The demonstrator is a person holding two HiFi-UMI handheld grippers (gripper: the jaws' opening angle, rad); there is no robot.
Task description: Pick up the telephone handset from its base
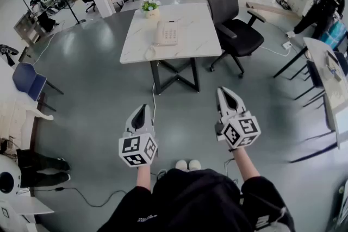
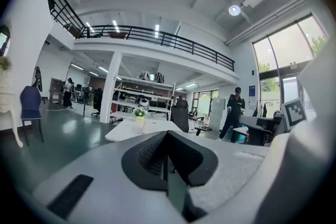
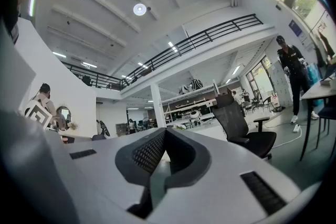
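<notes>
A white telephone (image 1: 167, 33) lies on the white marble table (image 1: 190, 41) far ahead, its handset resting along the base's left side, with a coiled cord (image 1: 149, 52) hanging by the table's front edge. My left gripper (image 1: 141, 108) and right gripper (image 1: 223, 90) are held side by side over the grey floor, well short of the table. Both are shut with nothing between their fingers. In the left gripper view the shut jaws of the left gripper (image 2: 167, 138) point level toward the table (image 2: 137, 130). In the right gripper view the right gripper (image 3: 163, 135) is also shut and holds nothing.
A small potted plant (image 1: 149, 6) stands at the table's far edge. A black office chair (image 1: 235, 19) sits at the table's right. A person in dark clothes (image 1: 322, 4) stands at the far right by another desk (image 1: 326, 70). A blue chair (image 1: 28, 80) is at the left.
</notes>
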